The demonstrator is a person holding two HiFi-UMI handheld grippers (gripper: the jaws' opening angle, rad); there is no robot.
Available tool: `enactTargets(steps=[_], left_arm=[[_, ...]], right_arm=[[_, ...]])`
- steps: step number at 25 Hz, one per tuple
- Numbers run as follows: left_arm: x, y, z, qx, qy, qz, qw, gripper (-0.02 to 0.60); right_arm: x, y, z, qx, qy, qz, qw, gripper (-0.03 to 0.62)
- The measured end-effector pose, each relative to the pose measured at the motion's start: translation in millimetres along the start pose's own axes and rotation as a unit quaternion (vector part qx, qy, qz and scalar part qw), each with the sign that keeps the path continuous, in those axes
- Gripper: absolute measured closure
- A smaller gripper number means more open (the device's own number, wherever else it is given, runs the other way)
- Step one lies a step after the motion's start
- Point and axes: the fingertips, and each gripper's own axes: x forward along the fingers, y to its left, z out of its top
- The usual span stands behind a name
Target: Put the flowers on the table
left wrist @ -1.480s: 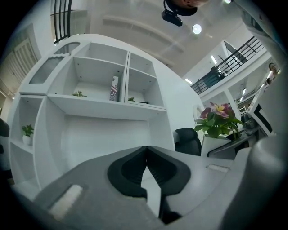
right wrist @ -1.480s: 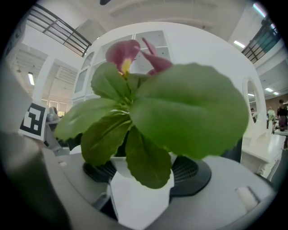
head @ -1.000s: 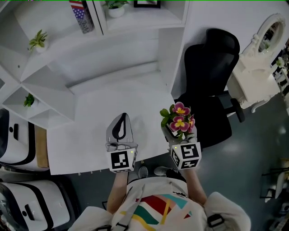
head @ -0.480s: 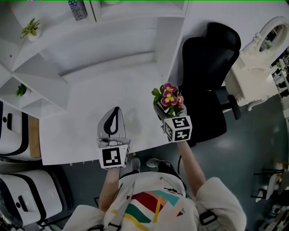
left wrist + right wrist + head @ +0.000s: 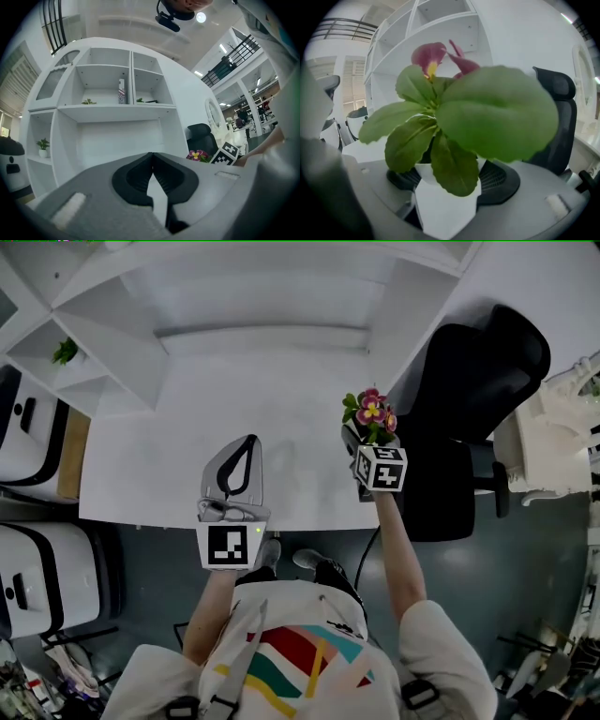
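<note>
The flowers (image 5: 372, 416) are a small potted plant with pink-and-yellow blooms and broad green leaves in a white pot (image 5: 447, 187). My right gripper (image 5: 367, 439) is shut on the pot, its pads pressing both sides, and holds it upright over the right edge of the white table (image 5: 281, 427). In the right gripper view the flowers (image 5: 454, 108) fill the frame. My left gripper (image 5: 239, 470) hangs over the table's front middle, jaws closed together with nothing between them. The left gripper view shows the flowers (image 5: 198, 155) to its right.
A black office chair (image 5: 469, 399) stands right of the table, close to the right gripper. White shelving (image 5: 112, 343) rises at the table's back and left, with a small green plant (image 5: 64, 351) in a cubby. White machines (image 5: 28, 427) stand at the far left.
My right gripper has carried the flowers forward and up, from near the table's front corner toward its right edge. The head view has shifted; the left gripper stays roughly where it was.
</note>
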Motion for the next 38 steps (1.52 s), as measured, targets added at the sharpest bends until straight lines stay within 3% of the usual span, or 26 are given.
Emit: enactTargets(steps=[4, 20, 32, 38], left_arm=[[-9, 10, 1, 0.014, -0.003, 0.020, 0.9997, 0.578], [-49, 63, -31, 0.014, 0.053, 0.125, 0.9907, 0.578], [-54, 66, -41, 0.004, 0.063, 0.131, 0.9893, 0.578], [-48, 66, -41, 0.008, 0.062, 0.125, 0.9902, 0.578]], right_arm=[[22, -9, -18, -0.003, 0.031, 0.001, 1.000, 0.258], [62, -20, -65, -0.031, 0.099, 0.002, 0.995, 0.258], [68, -13, -74, -0.048, 0.104, 0.008, 0.993, 0.258], [68, -14, -76, -0.031, 0.112, 0.011, 0.993, 0.258]])
